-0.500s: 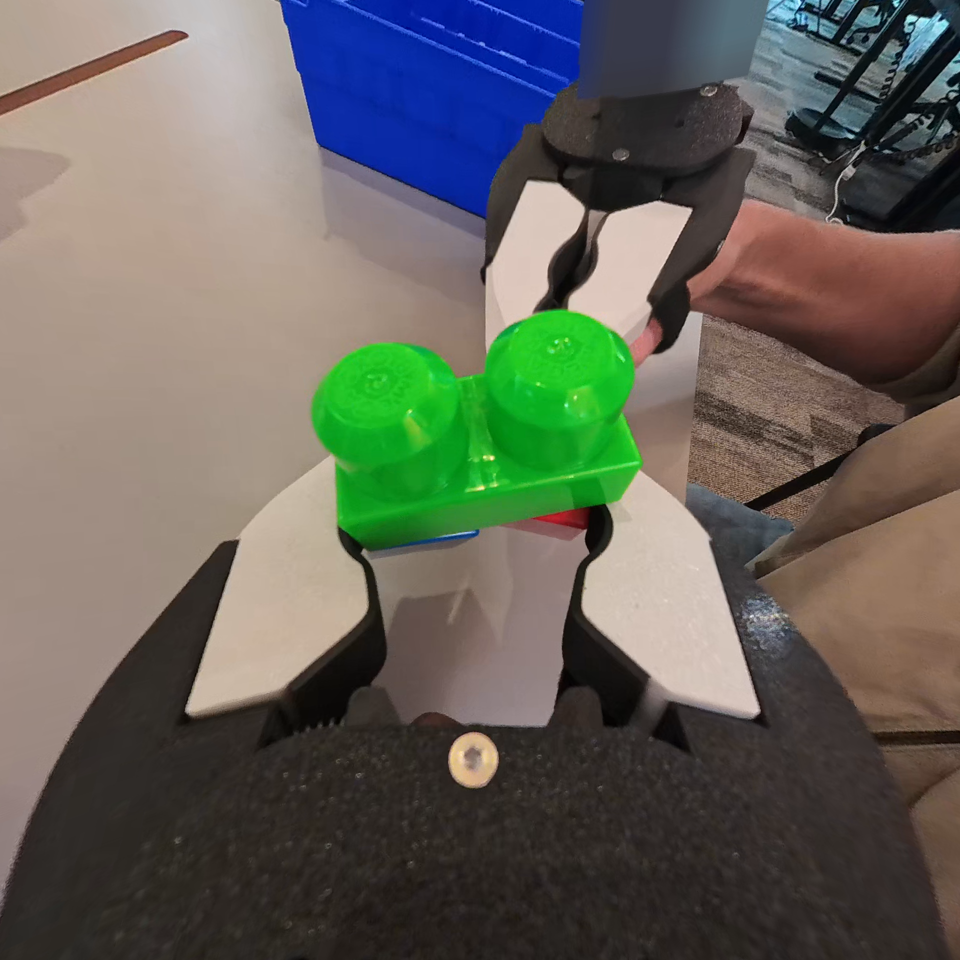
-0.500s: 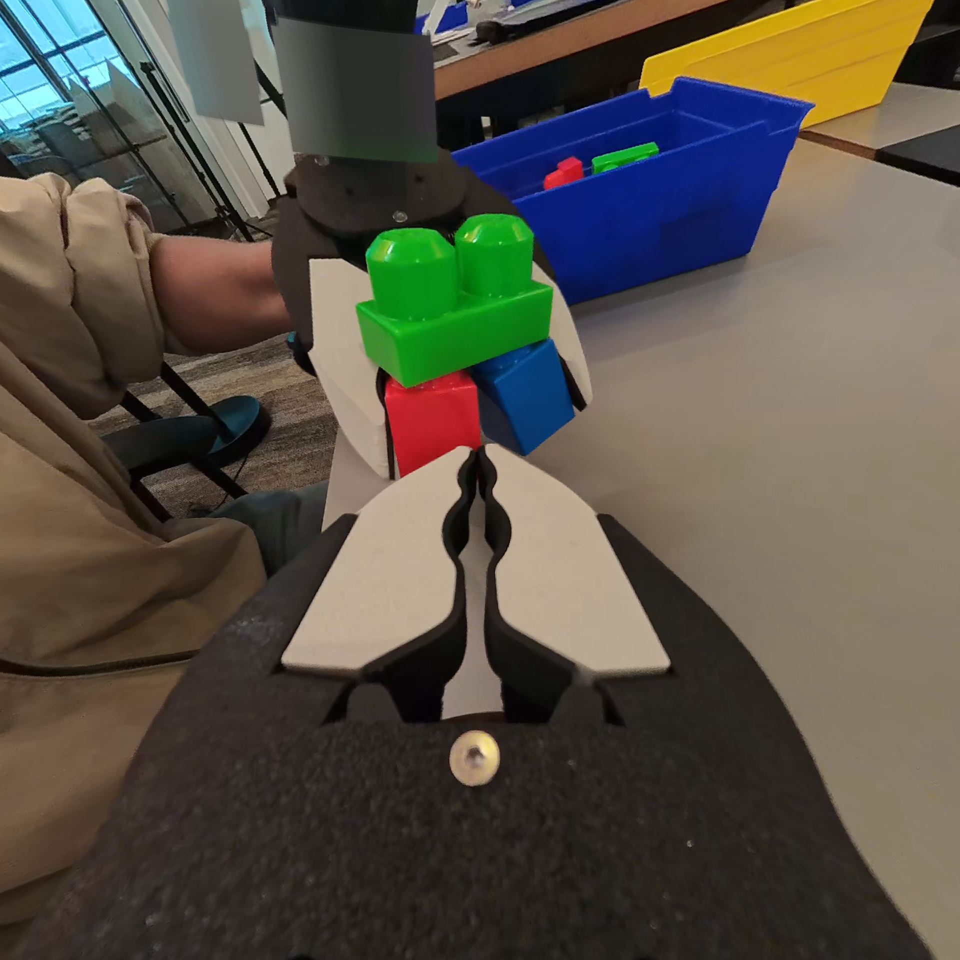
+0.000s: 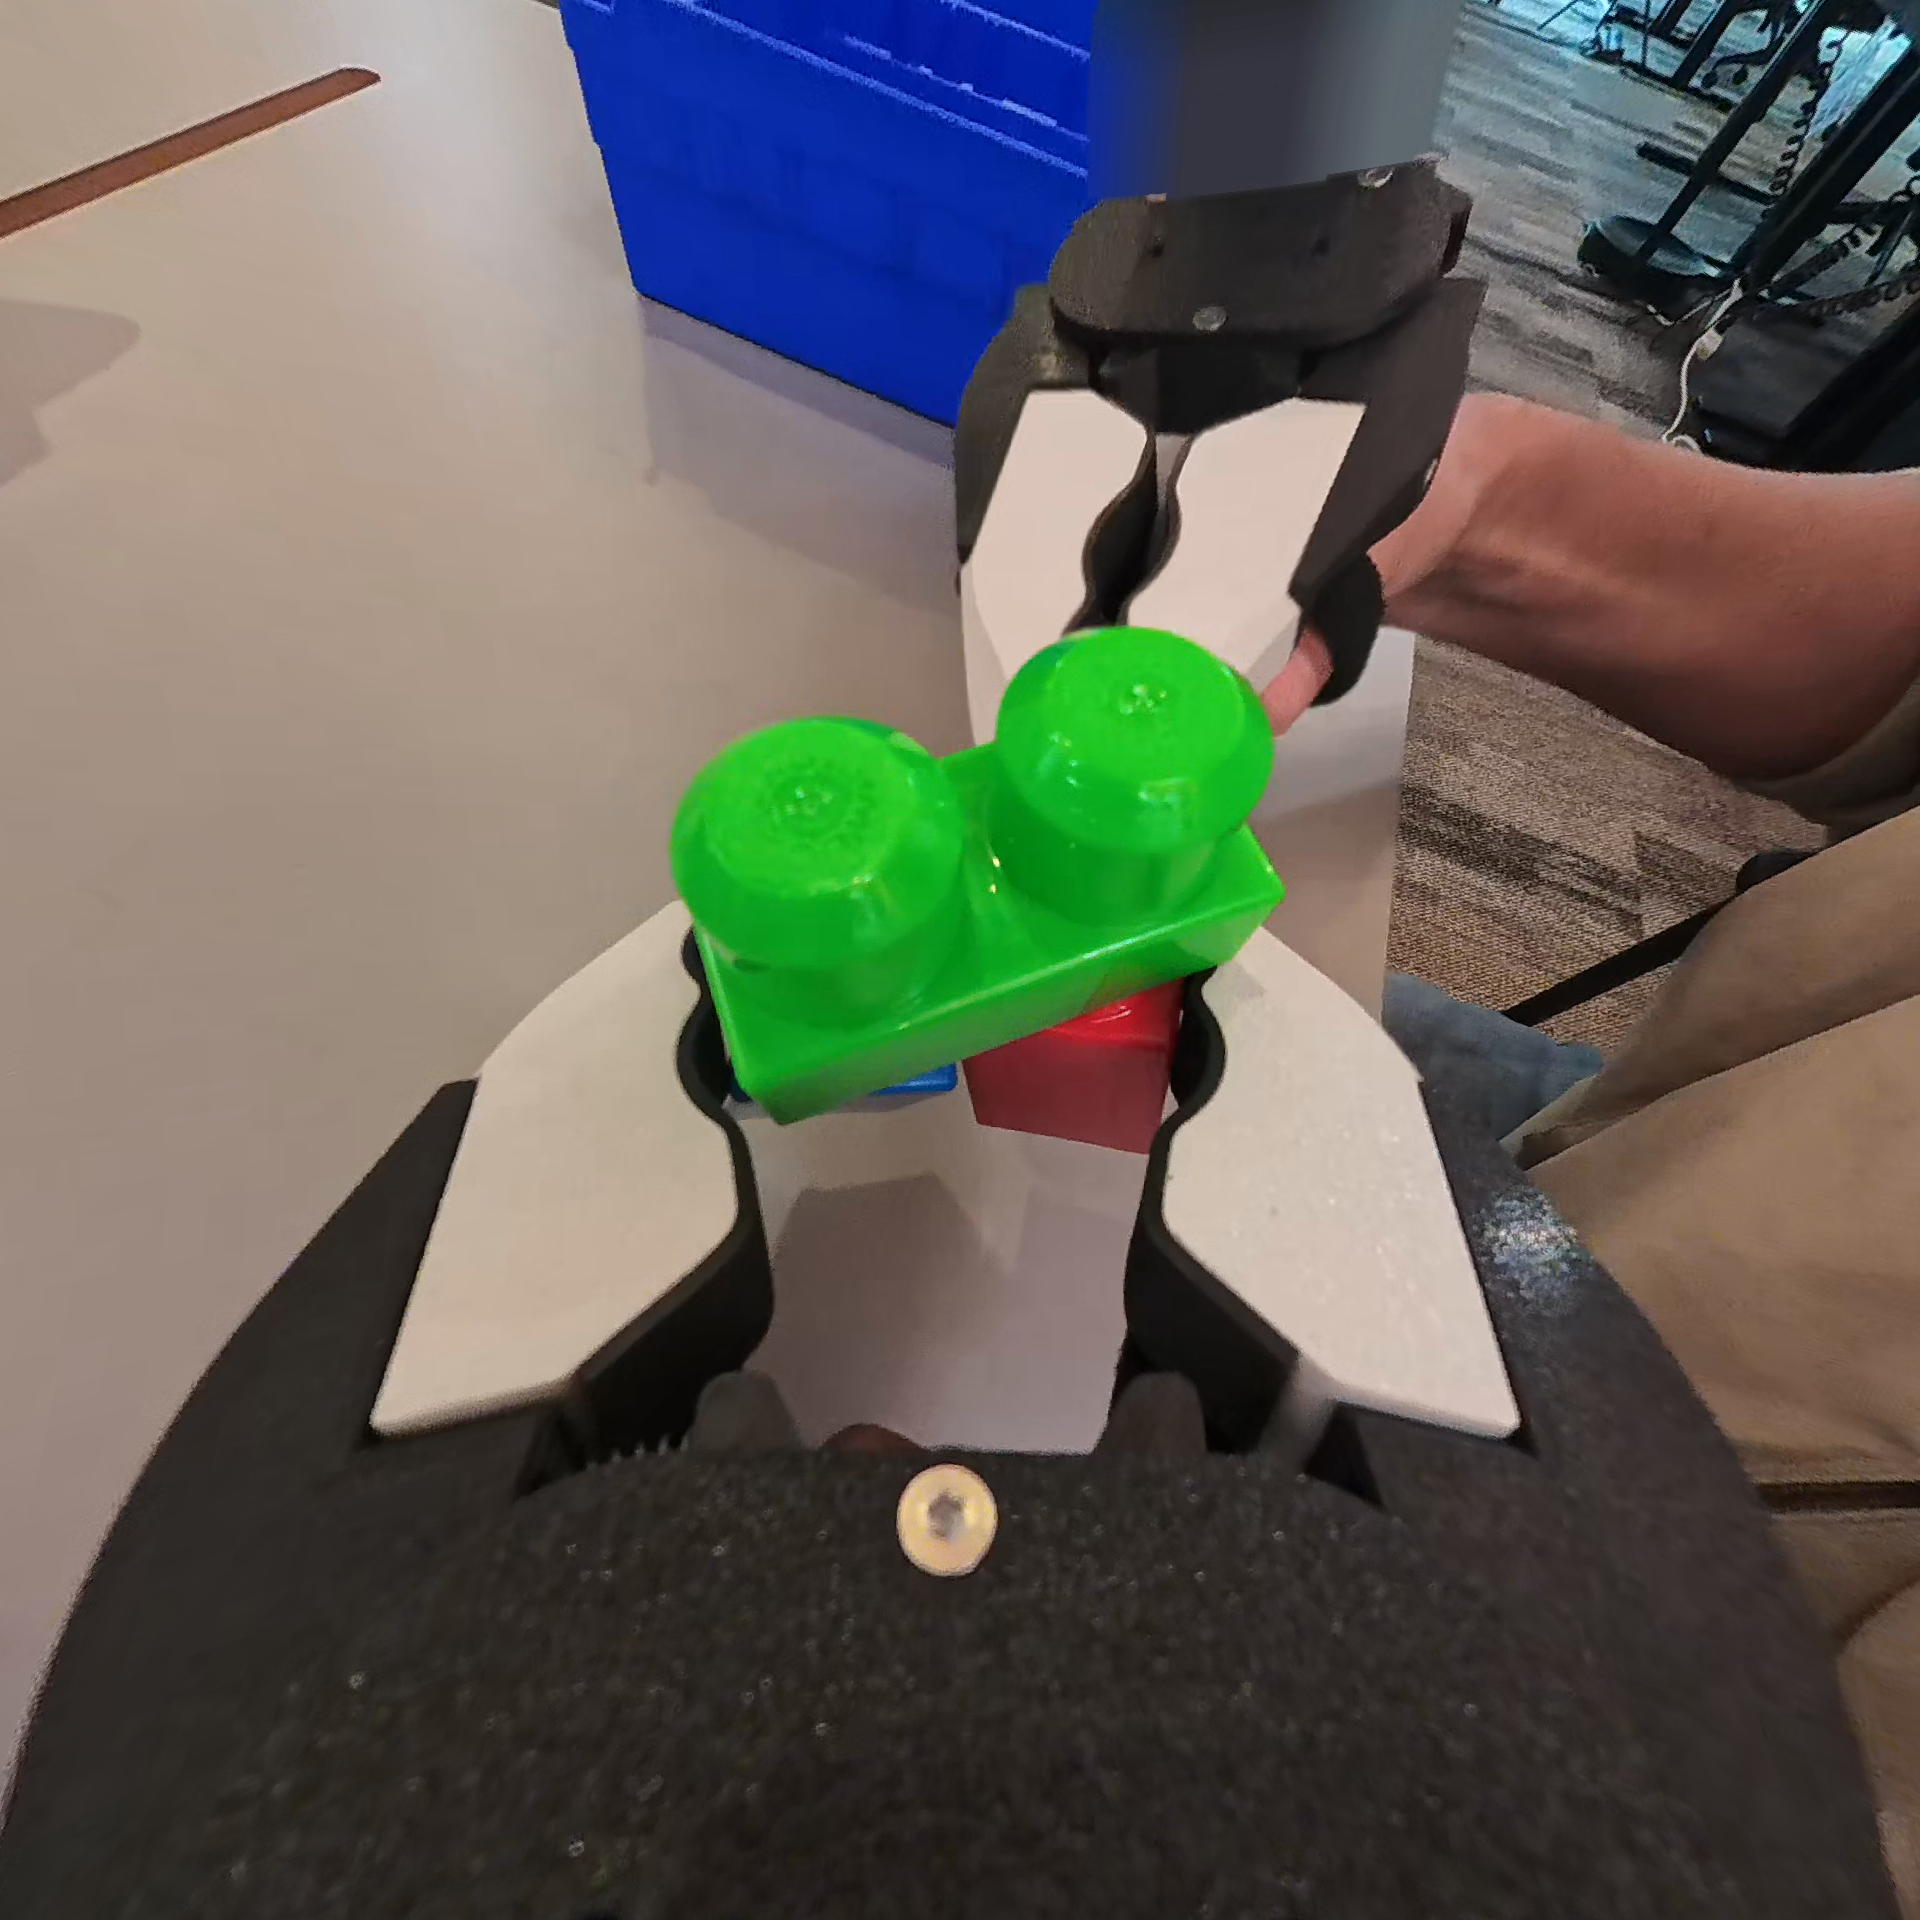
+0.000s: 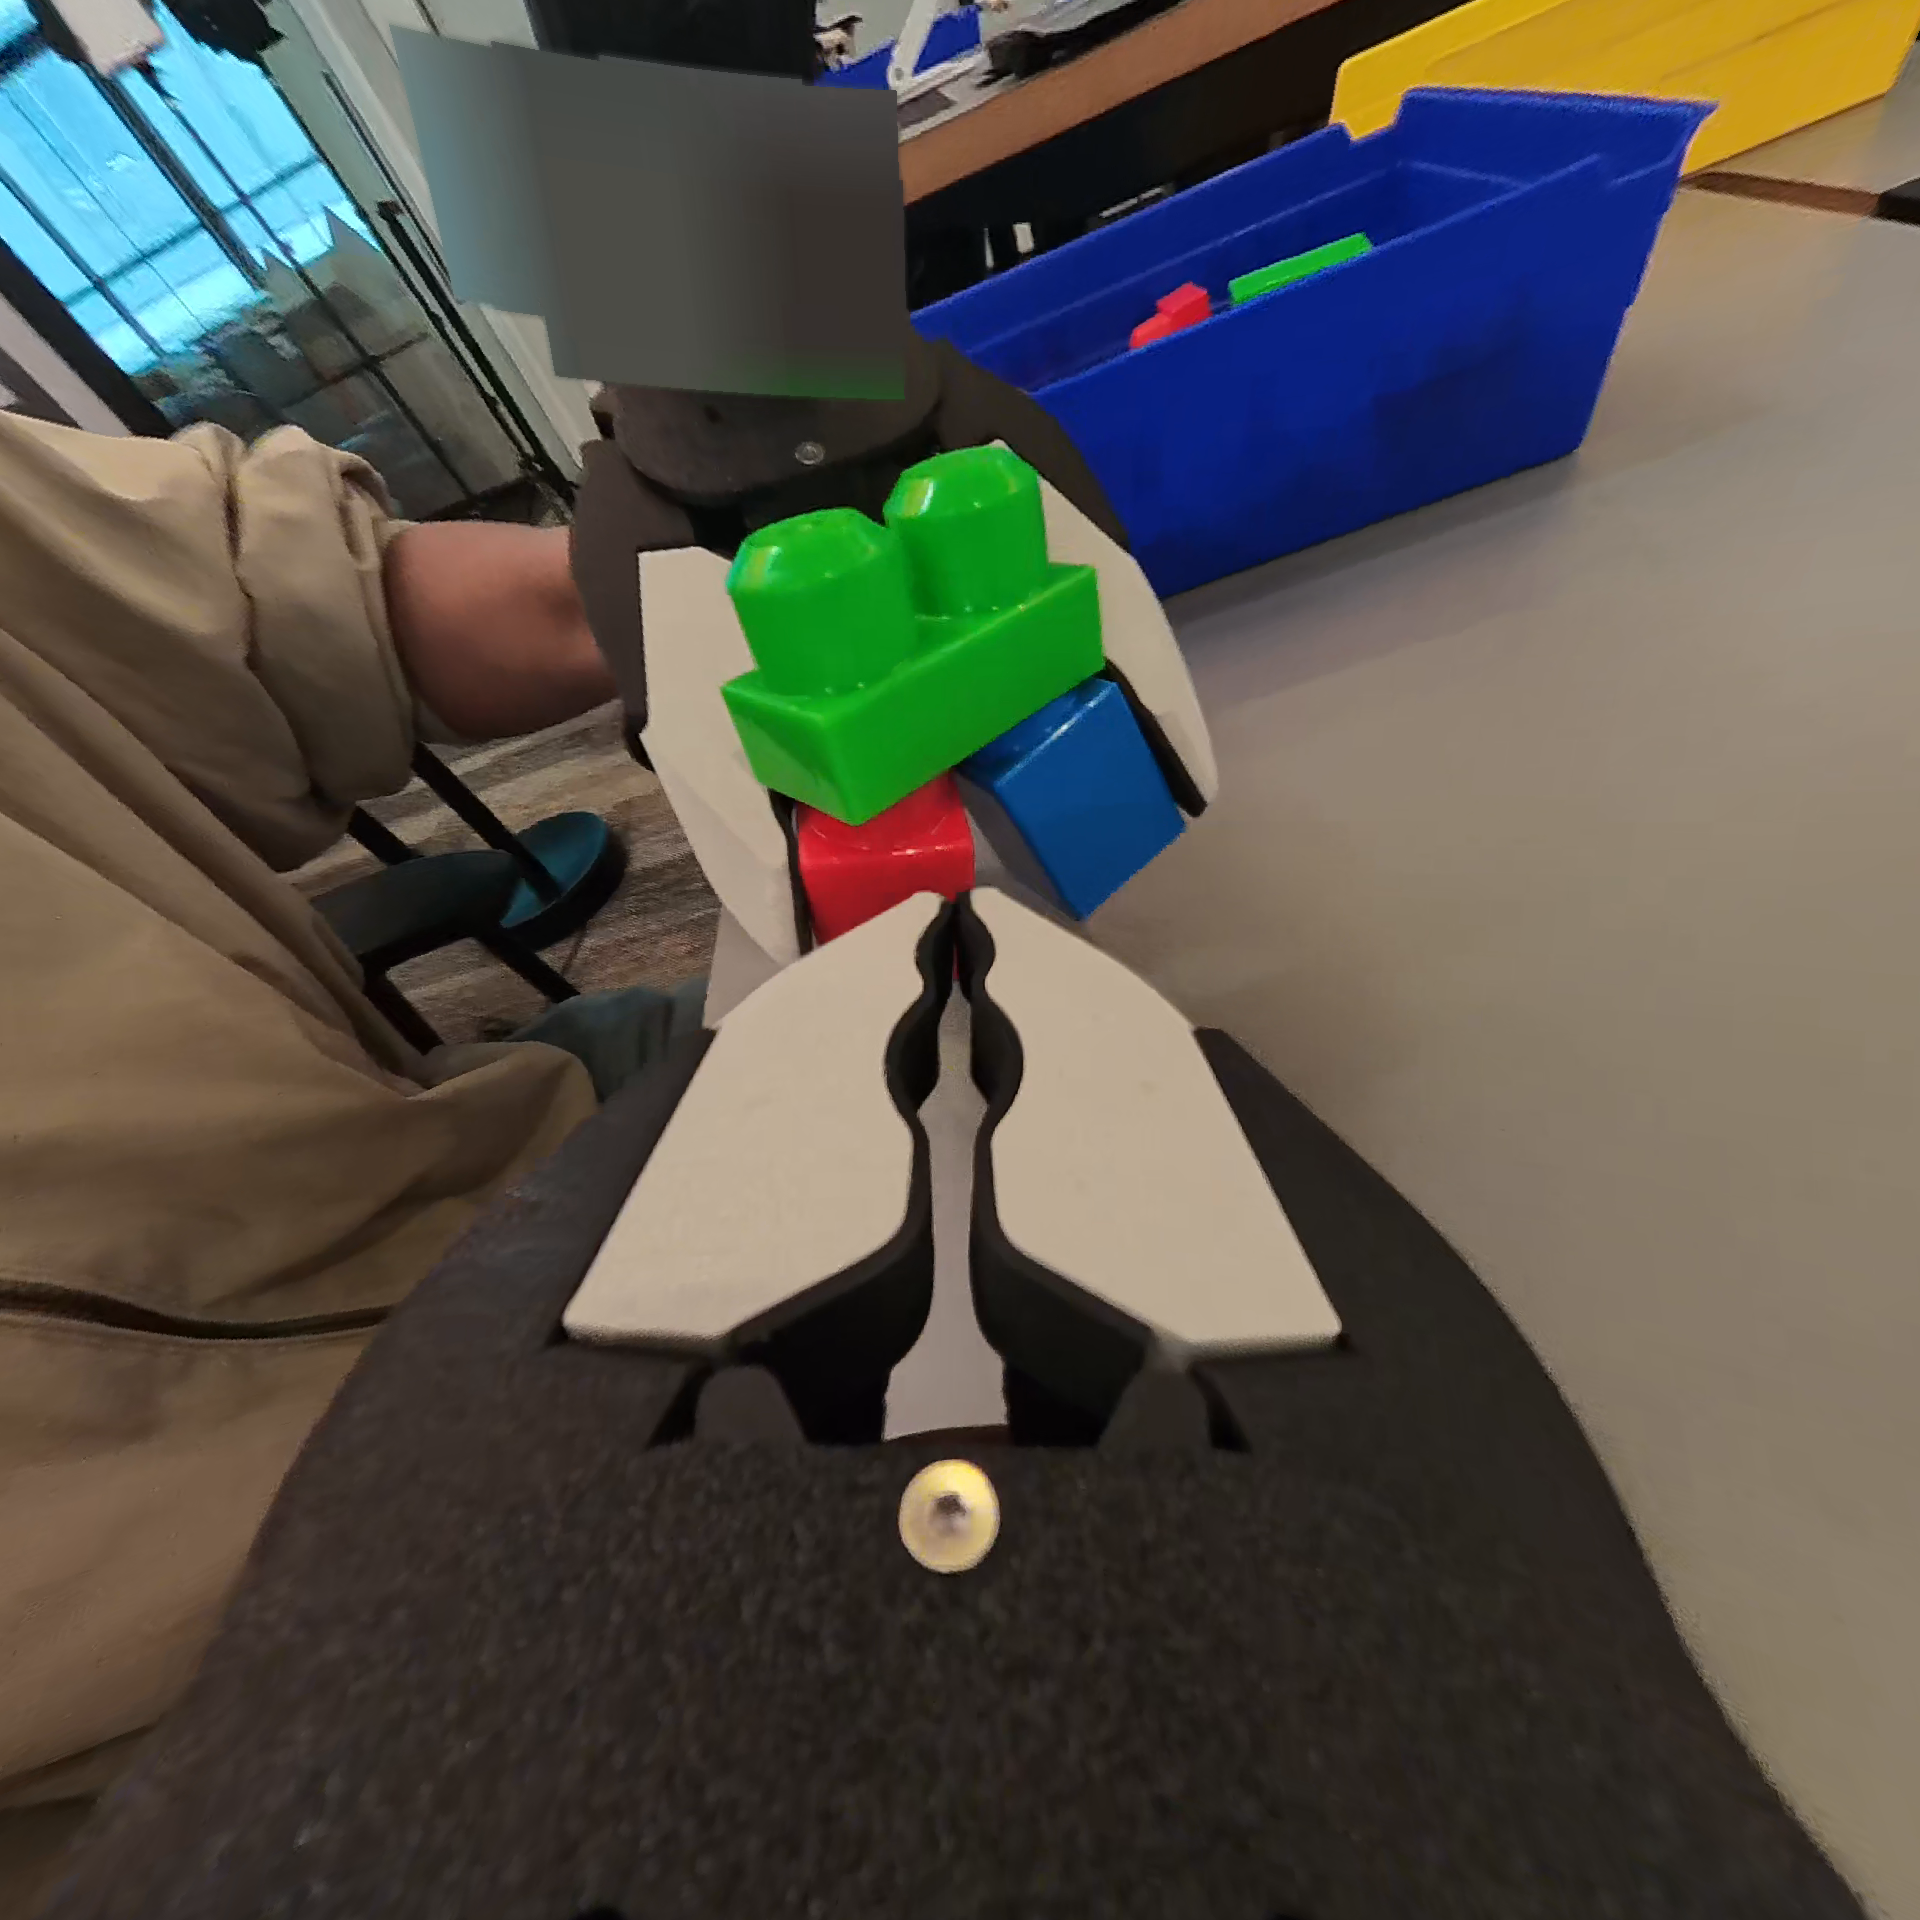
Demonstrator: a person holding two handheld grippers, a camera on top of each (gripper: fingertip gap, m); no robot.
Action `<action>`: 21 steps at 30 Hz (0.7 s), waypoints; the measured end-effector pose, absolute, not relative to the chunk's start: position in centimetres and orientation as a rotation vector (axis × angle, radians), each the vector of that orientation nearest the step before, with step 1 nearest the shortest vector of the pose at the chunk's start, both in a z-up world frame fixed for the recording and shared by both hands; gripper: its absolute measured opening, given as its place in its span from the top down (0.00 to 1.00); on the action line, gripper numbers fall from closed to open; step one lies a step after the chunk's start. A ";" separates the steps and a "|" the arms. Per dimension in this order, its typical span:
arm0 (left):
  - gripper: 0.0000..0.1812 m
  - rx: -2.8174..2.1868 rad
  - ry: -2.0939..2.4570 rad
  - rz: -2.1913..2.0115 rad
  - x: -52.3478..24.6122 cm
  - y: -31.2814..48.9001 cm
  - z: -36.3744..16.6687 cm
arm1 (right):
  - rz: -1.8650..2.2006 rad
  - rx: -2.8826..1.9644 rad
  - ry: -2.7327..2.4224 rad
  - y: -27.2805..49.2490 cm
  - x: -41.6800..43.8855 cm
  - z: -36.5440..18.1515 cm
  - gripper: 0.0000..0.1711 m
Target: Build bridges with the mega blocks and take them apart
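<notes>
In the left wrist view, the left hand-held gripper (image 3: 951, 1023) pinches a small bridge between its white fingers: a green two-stud block (image 3: 977, 883) tilted atop a blue block (image 3: 914, 1084) and a red block (image 3: 1070, 1070), held above the grey tabletop (image 3: 312, 623). At one o'clock beyond it, the right hand-held gripper (image 3: 1127, 613) has its fingers pressed together, gripping nothing visible. Farther off at twelve o'clock sits a blue bin (image 3: 831, 187), holding loose blocks (image 4: 1236, 296).
</notes>
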State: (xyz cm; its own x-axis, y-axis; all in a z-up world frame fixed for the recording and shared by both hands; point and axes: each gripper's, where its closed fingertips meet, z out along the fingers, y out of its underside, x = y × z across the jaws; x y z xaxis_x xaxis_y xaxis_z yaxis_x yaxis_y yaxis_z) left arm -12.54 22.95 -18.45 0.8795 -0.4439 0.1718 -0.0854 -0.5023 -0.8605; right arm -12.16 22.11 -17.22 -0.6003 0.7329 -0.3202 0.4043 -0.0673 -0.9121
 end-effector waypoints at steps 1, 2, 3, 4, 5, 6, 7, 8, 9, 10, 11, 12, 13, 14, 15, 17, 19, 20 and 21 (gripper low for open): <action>0.54 -2.064 0.380 -0.482 -12.4 22.9 -18.4 | 1.731 -1.230 -1.927 22.0 -12.3 -17.2 1.00; 0.54 -2.058 0.375 -0.496 -12.2 23.0 -18.3 | 1.739 -1.228 -1.924 21.9 -12.5 -17.2 1.00; 0.54 -2.057 0.370 -0.497 -12.2 23.0 -18.3 | 1.733 -1.232 -1.925 22.0 -12.6 -17.3 1.00; 0.54 -2.060 0.368 -0.497 -12.3 23.0 -18.3 | 1.735 -1.233 -1.918 22.1 -12.7 -17.3 1.00; 0.54 -2.059 0.365 -0.499 -12.3 23.0 -18.3 | 1.752 -1.232 -1.914 22.1 -12.7 -17.2 1.00; 0.54 -2.058 0.365 -0.500 -12.3 23.0 -18.2 | 1.760 -1.237 -1.911 22.2 -12.6 -17.2 1.00; 0.54 -2.062 0.367 -0.485 -12.5 23.0 -18.3 | 1.749 -1.250 -1.904 22.5 -12.7 -17.3 1.00; 0.54 -2.068 0.374 -0.450 -12.7 23.1 -18.4 | 1.744 -1.279 -1.883 23.0 -12.8 -17.2 1.00; 0.54 -2.082 0.375 -0.402 -13.1 23.2 -18.7 | 1.772 -1.325 -1.844 23.5 -12.8 -16.8 1.00; 0.54 -2.095 0.376 -0.341 -13.5 23.4 -18.9 | 1.848 -1.373 -1.809 23.7 -12.7 -16.0 1.00; 0.54 -2.103 0.393 -0.282 -13.8 23.5 -19.2 | 1.955 -1.416 -1.793 23.6 -12.4 -15.2 1.00; 0.54 -2.109 0.415 -0.236 -13.9 23.5 -19.5 | 2.072 -1.474 -1.777 23.5 -12.2 -14.6 0.98; 0.54 -2.110 0.428 -0.207 -13.8 23.5 -19.7 | 2.196 -1.549 -1.746 23.6 -12.4 -14.0 0.90; 0.54 -2.108 0.446 -0.195 -13.6 23.5 -19.9 | 2.325 -1.622 -1.730 23.7 -12.5 -13.7 0.77; 0.54 -2.104 0.457 -0.193 -13.2 23.5 -20.0 | 2.422 -1.688 -1.739 23.8 -12.5 -13.8 0.69; 0.54 -2.091 0.475 -0.165 -12.9 23.5 -20.0 | 2.448 -1.816 -1.767 24.1 -12.9 -15.1 0.62; 0.54 -2.083 0.485 -0.153 -12.7 23.3 -19.8 | 2.404 -1.910 -1.857 23.7 -12.7 -16.5 0.54; 0.54 -2.072 0.485 -0.148 -12.7 23.3 -19.6 | 2.391 -1.942 -1.875 23.5 -12.8 -16.8 0.56; 0.54 -2.069 0.492 -0.153 -12.6 23.1 -19.5 | 2.400 -1.951 -1.885 23.1 -12.8 -16.8 0.55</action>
